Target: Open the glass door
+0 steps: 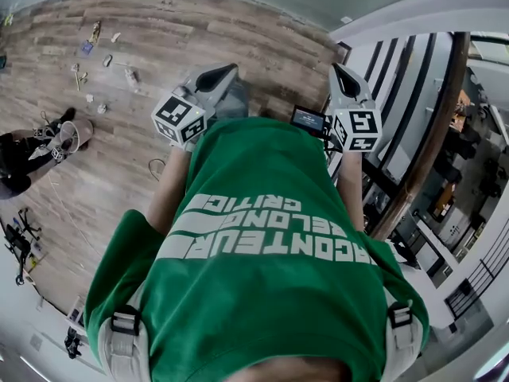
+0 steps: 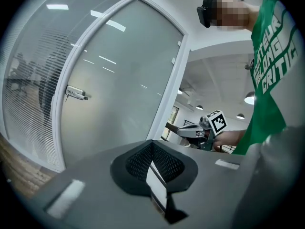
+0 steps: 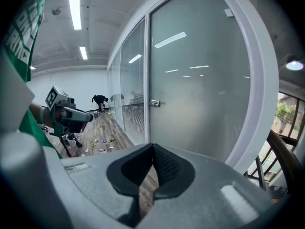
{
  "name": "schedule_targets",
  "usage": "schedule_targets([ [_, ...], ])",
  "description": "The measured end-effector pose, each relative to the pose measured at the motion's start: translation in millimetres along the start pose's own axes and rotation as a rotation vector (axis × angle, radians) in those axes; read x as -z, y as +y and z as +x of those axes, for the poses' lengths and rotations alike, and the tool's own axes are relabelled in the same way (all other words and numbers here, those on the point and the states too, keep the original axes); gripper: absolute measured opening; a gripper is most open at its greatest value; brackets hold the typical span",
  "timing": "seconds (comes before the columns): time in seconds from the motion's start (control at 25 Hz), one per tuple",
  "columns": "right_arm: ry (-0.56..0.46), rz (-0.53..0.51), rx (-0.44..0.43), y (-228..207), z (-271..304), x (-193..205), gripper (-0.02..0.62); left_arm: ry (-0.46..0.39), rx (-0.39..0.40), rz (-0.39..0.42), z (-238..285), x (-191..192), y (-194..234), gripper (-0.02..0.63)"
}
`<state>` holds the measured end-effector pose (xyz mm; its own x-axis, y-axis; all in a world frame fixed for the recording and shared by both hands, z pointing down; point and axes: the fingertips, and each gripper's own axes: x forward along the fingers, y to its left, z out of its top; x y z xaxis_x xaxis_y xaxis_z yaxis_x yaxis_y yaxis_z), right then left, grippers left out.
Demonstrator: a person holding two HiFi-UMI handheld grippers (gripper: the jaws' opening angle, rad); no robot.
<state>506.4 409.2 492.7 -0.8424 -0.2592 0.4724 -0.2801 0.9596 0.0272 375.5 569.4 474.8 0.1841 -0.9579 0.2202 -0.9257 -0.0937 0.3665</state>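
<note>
The frosted glass door (image 2: 128, 80) stands shut in a white frame, some way ahead of both grippers. Its metal handle (image 2: 76, 93) sits on the left side in the left gripper view, and the handle (image 3: 154, 103) shows mid-height beside the door (image 3: 200, 94) in the right gripper view. My left gripper (image 1: 227, 72) and right gripper (image 1: 338, 70) are held up in front of a green shirt, both pointing forward. On the left gripper (image 2: 155, 175) and the right gripper (image 3: 147, 175) the jaws stand together with only a thin slit, and nothing is held. Neither touches the door.
A wooden handrail (image 1: 429, 134) with dark balusters runs down the right over a stairwell. Small items (image 1: 95, 54) are scattered on the wooden floor. A person (image 1: 24, 153) crouches at the left, and another person (image 3: 100, 99) bends down far along the glass wall.
</note>
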Motion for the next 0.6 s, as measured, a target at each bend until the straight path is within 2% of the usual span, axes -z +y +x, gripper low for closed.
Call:
schedule_targets([
  [0.28, 0.007, 0.004, 0.014, -12, 42, -23, -0.006, 0.015, 0.035, 0.000, 18, -20, 42, 0.014],
  [0.6, 0.016, -0.001, 0.005, -12, 85, -49, -0.006, 0.022, 0.019, -0.021, 14, -34, 84, 0.014],
])
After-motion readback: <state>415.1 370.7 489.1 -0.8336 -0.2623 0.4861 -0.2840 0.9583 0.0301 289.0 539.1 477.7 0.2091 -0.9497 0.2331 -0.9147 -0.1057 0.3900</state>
